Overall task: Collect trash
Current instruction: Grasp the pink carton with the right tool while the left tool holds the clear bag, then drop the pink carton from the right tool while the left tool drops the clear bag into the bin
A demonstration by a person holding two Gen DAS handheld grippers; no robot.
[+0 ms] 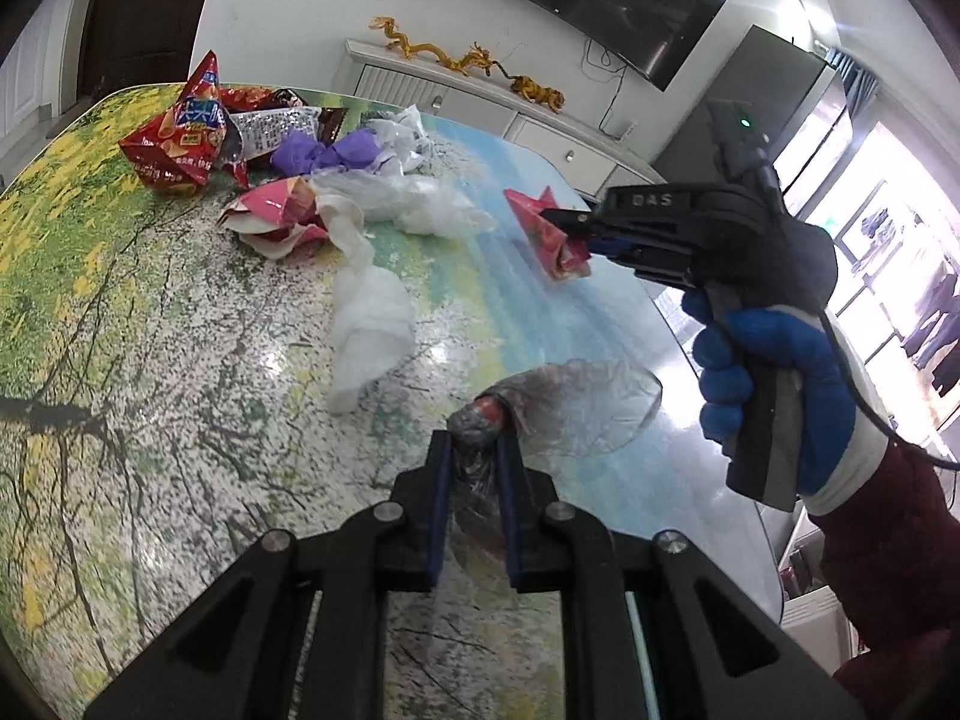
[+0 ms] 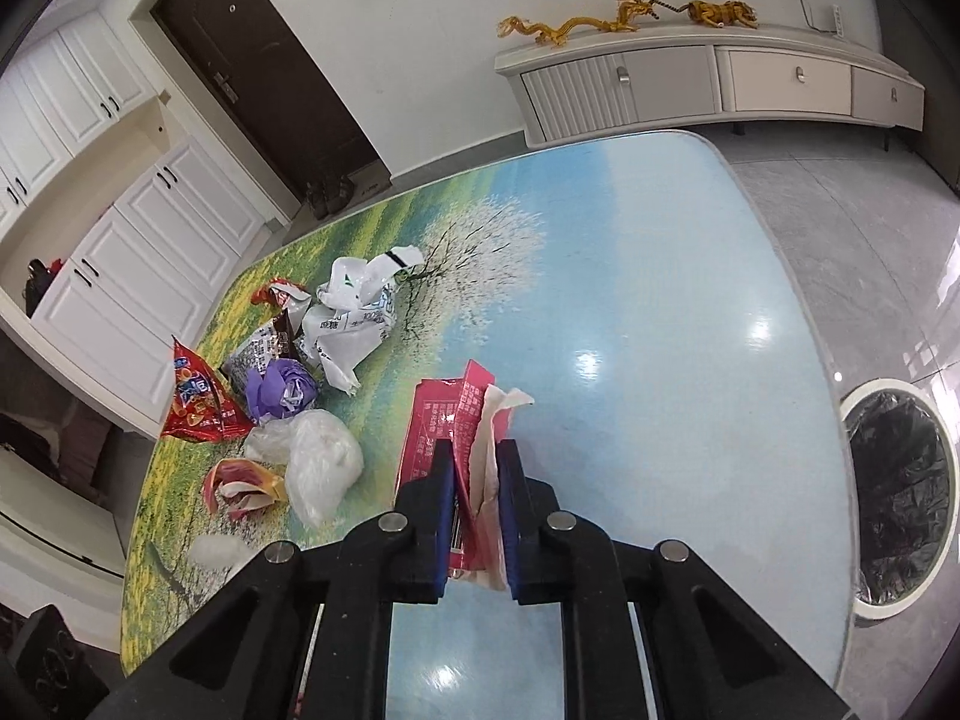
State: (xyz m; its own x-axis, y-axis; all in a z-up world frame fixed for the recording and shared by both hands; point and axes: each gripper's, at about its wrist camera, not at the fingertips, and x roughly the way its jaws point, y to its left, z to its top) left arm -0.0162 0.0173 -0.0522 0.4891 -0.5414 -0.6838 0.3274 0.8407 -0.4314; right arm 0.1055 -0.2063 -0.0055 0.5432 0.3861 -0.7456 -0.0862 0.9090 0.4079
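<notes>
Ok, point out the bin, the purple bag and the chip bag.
bin [image 2: 864,405]: right wrist view, white rim.
purple bag [image 2: 279,390]: right wrist view, middle of the crumpled bundle.
chip bag [image 1: 177,144]: left wrist view, printed front.

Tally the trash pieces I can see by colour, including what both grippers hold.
Red or pink: 4 (chip bag, torn wrapper, far wrapper, pink wrapper in right gripper)
White or clear: 4 (printed bag, cloudy bag, tissue, clear bag in left gripper)
Purple: 1 (purple wad)
Silver: 1 (silver wrapper)
Brown: 1 (brown wrapper)
Total: 11, though the pile overlaps.
</notes>
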